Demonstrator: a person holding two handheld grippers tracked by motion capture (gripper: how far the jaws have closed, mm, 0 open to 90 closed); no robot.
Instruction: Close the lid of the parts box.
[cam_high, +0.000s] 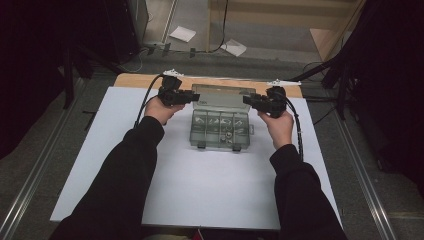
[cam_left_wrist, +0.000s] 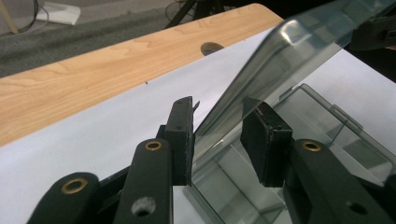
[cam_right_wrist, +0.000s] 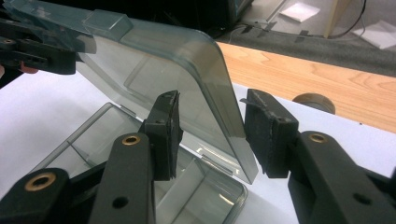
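A clear plastic compartment box (cam_high: 220, 131) lies on the white board, its hinged lid (cam_high: 222, 95) raised toward the far side. Small parts lie in some compartments. My left gripper (cam_high: 196, 97) reaches in at the lid's left end, my right gripper (cam_high: 247, 100) at its right end. In the left gripper view the lid (cam_left_wrist: 280, 56) slants up between the jaws of the gripper (cam_left_wrist: 217, 135), with a gap at the right pad (cam_left_wrist: 264, 140). In the right gripper view the lid's rounded corner (cam_right_wrist: 219, 84) stands between the jaws of the gripper (cam_right_wrist: 212, 130), clear of the right pad (cam_right_wrist: 266, 135).
The white board (cam_high: 200, 180) covers a wooden table (cam_high: 140, 80) whose far strip has a round hole (cam_left_wrist: 211, 47). Dark stands and cables flank the table. Papers (cam_high: 182, 34) lie on the floor beyond. The person's black sleeves come in from the near edge.
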